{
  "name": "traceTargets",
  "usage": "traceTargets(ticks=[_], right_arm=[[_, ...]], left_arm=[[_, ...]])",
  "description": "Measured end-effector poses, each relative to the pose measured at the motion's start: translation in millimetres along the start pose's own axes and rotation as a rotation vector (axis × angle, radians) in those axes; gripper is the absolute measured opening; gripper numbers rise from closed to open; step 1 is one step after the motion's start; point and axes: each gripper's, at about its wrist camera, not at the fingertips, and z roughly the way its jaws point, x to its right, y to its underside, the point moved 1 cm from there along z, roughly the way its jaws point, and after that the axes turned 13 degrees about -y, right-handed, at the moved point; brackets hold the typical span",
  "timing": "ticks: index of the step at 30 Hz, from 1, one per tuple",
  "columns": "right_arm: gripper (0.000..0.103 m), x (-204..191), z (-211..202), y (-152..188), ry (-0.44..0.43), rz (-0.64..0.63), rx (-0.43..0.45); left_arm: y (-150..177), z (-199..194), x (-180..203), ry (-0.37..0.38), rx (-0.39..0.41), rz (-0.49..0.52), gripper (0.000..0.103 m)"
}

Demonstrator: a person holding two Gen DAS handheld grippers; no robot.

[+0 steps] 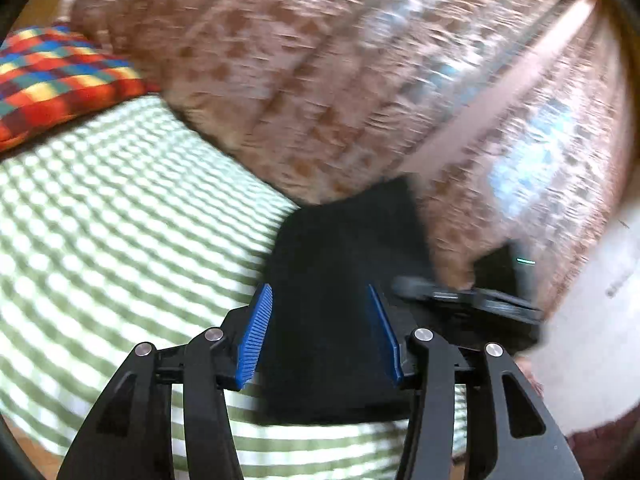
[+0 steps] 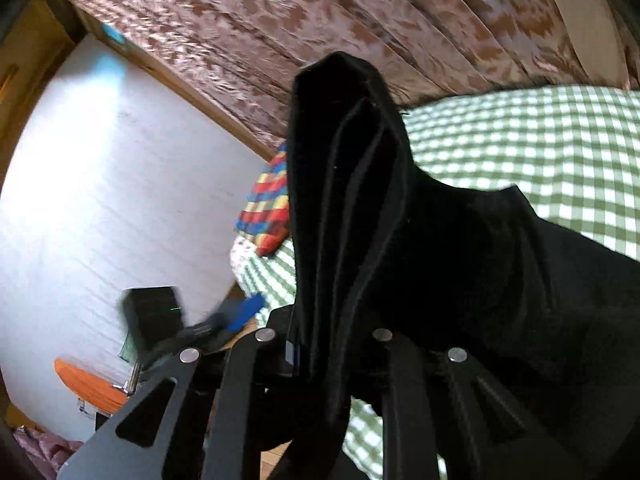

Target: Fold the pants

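The black pants [image 2: 460, 248] hang bunched over the green checked bed [image 2: 540, 148]. My right gripper [image 2: 332, 344] is shut on a folded edge of the pants, and the cloth hides its fingertips. In the left wrist view my left gripper [image 1: 320, 332] is open, with its blue pads [image 1: 256, 332] wide apart. The pants [image 1: 340, 272] lie between and beyond the pads, which do not pinch them. The right gripper [image 1: 468, 300] shows blurred at the right of that view. The left gripper [image 2: 240, 316] shows blurred at the lower left of the right wrist view.
A multicoloured checked pillow [image 1: 60, 76] lies at the bed's far end. Brown patterned curtains [image 1: 320, 60] hang behind the bed. A white wall [image 2: 100, 200] and an orange object [image 2: 88, 388] are to the left in the right wrist view.
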Motion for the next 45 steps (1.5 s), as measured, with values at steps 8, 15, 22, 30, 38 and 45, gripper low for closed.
traceTargets(ticks=[8, 15, 22, 30, 38, 45], right_arm=[[0.014, -39.2, -65.7, 10.7, -0.033, -0.033, 0.112], [0.014, -23.2, -156.2, 31.3, 0.055, -0.017, 0.218], [0.014, 77.5, -231.4, 73.1, 0.306, 0.152, 0.267], [0.030, 152.6, -248.0, 120.9, 0.305, 0.342, 0.333], [0.035, 92.6, -289.9, 148.0, 0.350, 0.305, 0.461], [0.037, 59.0, -272.6, 177.2, 0.305, 0.336, 0.403]], left_arm=[[12.3, 60.9, 14.2, 0.025, -0.125, -0.002, 0.048], [46.6, 112.0, 76.4, 0.138, -0.278, 0.136, 0.048], [95.3, 136.1, 119.4, 0.226, -0.454, 0.284, 0.048], [114.4, 136.3, 133.5, 0.234, -0.489, 0.346, 0.048], [107.8, 131.4, 136.2, 0.252, -0.467, 0.340, 0.048], [106.9, 129.0, 146.0, 0.277, -0.456, 0.363, 0.048]])
